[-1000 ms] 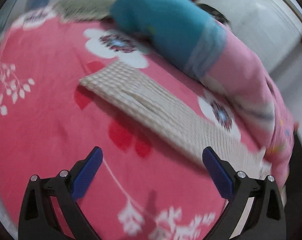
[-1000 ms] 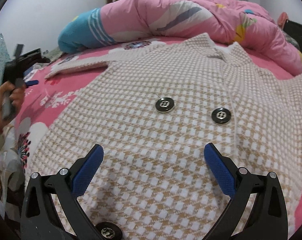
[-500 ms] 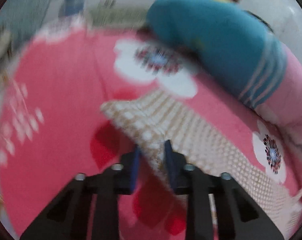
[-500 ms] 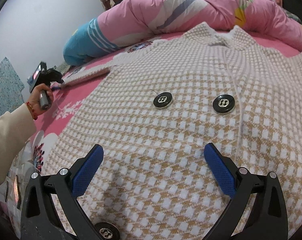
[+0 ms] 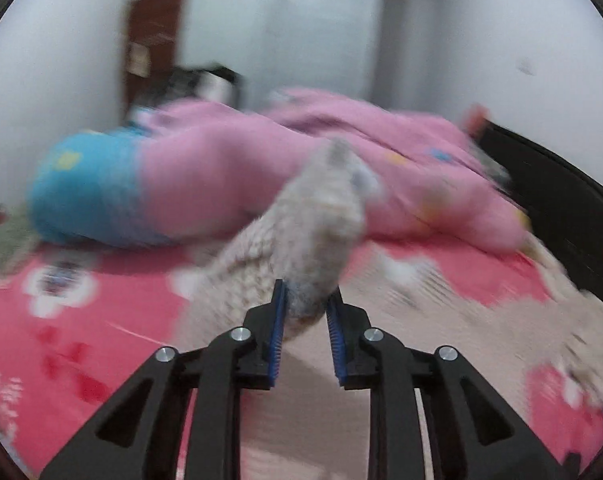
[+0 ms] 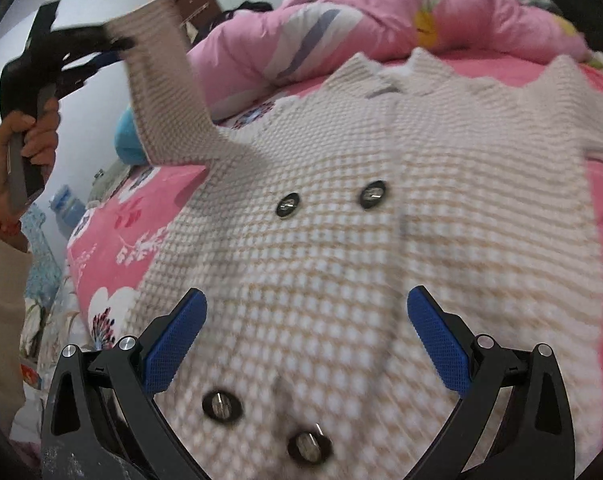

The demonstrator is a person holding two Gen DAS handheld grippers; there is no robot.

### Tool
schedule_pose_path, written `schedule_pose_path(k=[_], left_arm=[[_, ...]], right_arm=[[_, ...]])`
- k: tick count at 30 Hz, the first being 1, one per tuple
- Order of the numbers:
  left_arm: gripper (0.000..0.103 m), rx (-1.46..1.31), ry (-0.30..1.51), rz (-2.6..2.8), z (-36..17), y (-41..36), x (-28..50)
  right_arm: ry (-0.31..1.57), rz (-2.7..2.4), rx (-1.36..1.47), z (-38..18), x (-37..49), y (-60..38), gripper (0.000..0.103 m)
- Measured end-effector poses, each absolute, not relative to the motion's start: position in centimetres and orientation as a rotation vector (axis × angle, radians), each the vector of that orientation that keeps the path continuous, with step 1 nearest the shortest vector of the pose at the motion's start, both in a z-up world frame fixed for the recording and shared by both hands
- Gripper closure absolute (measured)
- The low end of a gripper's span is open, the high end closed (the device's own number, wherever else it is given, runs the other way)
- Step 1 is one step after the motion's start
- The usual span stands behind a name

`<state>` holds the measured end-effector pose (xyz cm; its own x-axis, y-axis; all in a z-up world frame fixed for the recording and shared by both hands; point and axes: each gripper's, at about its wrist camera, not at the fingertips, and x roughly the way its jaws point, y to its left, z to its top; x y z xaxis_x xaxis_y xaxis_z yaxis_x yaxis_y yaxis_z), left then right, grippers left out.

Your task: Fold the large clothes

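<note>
Checked cream-and-tan knit: one large cardigan (image 6: 381, 240) spread front-up on the bed (image 6: 113, 236), covering most of the pink flowered sheet. Four dark buttons counted on its front, two side by side near the middle (image 6: 287, 205), two more lower down near the right gripper (image 6: 306, 338). One sleeve (image 6: 163, 80) lifted off the bed, rising up and to the left from the shoulder. Cuff end of that sleeve pinched in the left gripper (image 5: 305, 312), blue pads nearly together with the knit bunched between them after closing in on it, then easing slightly apart; a hand (image 6: 25, 148) gripping its handle, red bracelet at the wrist. Right gripper spread wide, empty, hovering just above the lower front of the cardigan. One pink quilt with a blue end (image 5: 229, 184) heaped along the far side of the bed. One blue water jug (image 6: 67, 208) beside the bed at left; contents too blurred to tell. Left view heavily blurred.
</note>
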<state>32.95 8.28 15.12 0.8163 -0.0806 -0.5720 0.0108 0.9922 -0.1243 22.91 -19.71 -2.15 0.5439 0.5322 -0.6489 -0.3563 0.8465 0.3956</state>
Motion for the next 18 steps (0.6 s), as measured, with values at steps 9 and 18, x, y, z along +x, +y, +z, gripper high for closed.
schedule_pose_path(k=[9,18], left_arm=[[0.024,-0.193,0.883,-0.249,2.0,1.8,30.2],[0.018,-0.224,0.851,-0.003,-0.4,9.6,27.9]], right_arm=[[0.894,0.452,0.190,-0.7,19.6,-25.7,0.007],[0.917,0.714,0.490,4.1,27.9,-24.6,0.007]])
